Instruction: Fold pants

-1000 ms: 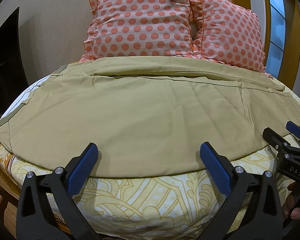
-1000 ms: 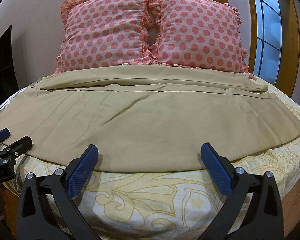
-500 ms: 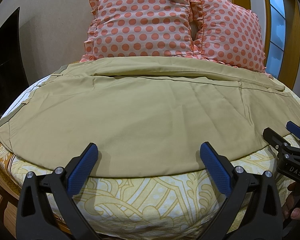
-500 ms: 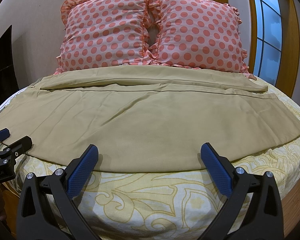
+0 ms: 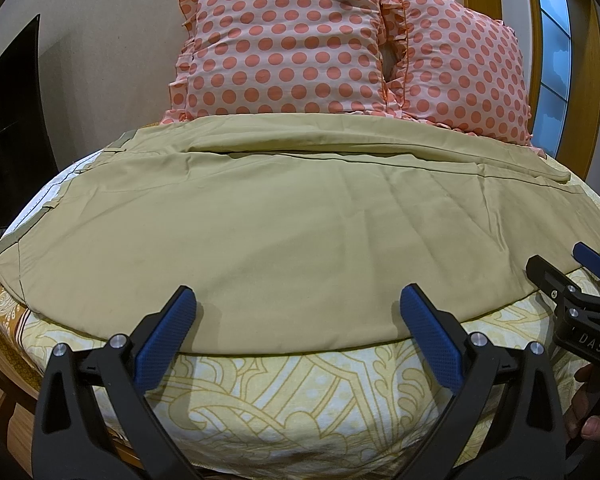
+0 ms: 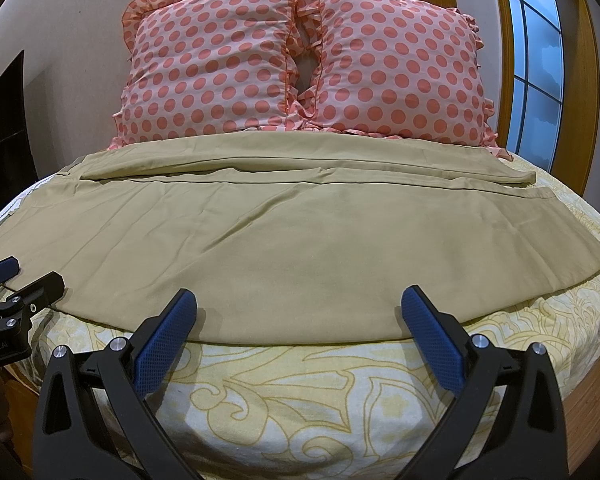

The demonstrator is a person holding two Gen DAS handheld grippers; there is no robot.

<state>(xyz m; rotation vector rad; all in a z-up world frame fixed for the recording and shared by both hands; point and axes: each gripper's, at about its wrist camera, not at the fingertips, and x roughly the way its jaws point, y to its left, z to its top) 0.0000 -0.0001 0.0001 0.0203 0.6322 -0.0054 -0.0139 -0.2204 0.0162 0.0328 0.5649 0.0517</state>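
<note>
Khaki pants (image 5: 292,220) lie flat across the bed, waist at the left, leg ends at the right; they also show in the right wrist view (image 6: 300,232). One leg lies behind the other near the pillows. My left gripper (image 5: 296,332) is open and empty, hovering at the pants' near edge. My right gripper (image 6: 298,332) is open and empty at the same near edge, further right. Each gripper shows at the side of the other's view: the right one (image 5: 568,276), the left one (image 6: 20,280).
Two pink polka-dot pillows (image 6: 300,68) stand against the wall behind the pants. The bed sheet (image 6: 300,392) is yellow patterned. A dark screen (image 5: 8,128) is at the left, a window (image 6: 540,68) at the right.
</note>
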